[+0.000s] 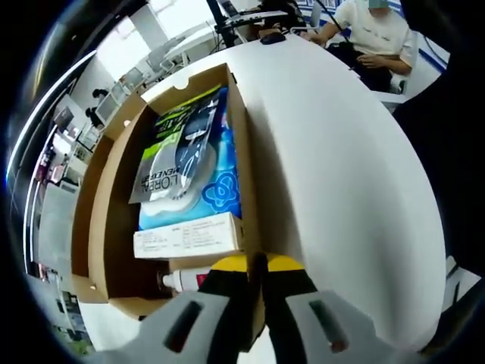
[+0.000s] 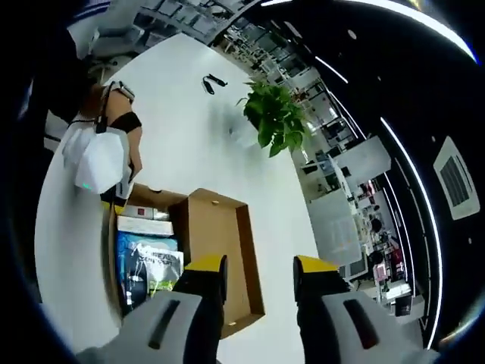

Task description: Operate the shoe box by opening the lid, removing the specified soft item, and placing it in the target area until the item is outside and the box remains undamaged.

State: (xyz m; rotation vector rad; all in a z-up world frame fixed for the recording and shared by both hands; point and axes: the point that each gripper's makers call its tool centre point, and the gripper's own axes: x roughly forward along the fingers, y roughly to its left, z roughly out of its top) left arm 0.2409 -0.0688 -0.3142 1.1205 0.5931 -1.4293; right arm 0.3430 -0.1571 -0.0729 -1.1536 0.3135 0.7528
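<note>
Two hand-held grippers work an open brown cardboard shoe box (image 1: pixel 106 227) on the round white surface (image 1: pixel 341 152). The left hand-held gripper (image 1: pixel 256 267) has its yellow-tipped jaws closed on the box's near wall, apparently to steady it. The right hand-held gripper (image 2: pixel 260 267) hovers above with jaws wide, empty. The lid (image 2: pixel 220 243) lies folded back. Inside rests the soft blue plastic pouch (image 1: pixel 201 163), probably the item to lift, beside a white carton (image 1: pixel 189 236).

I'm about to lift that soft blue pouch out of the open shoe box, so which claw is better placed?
Right. The right claw is open above the shoe box, near the blue pouch. The left claw is shut on the box wall.
</note>
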